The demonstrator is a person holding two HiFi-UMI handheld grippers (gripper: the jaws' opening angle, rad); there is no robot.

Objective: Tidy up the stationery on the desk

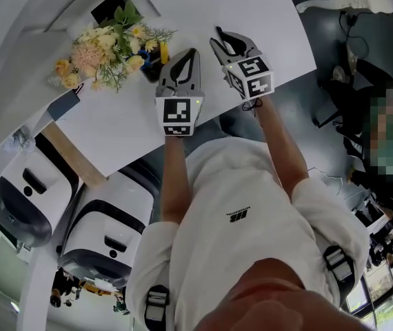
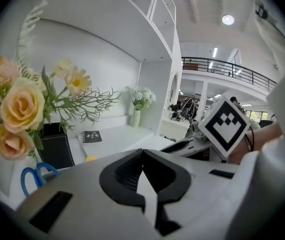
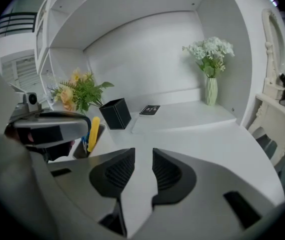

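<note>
Where flowers [image 3: 77, 91] stand, a holder [image 3: 78, 150] keeps blue scissors [image 2: 34, 177].

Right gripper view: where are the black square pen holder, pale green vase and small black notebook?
Black square pen holder [image 3: 116, 115], right gripper view, front wall.
Pale green vase [image 3: 211, 93], right gripper view, body.
Small black notebook [image 3: 150, 110], right gripper view, cover.

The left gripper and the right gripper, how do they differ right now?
The left gripper has its jaws closed, with the tips touching; the right gripper has its jaws slightly apart. The left gripper sits close to the peach bouquet and the blue scissors, while the right gripper points over a bare part of the white desk, farther from them. Both hold nothing, and both hover above the white desk.
</note>
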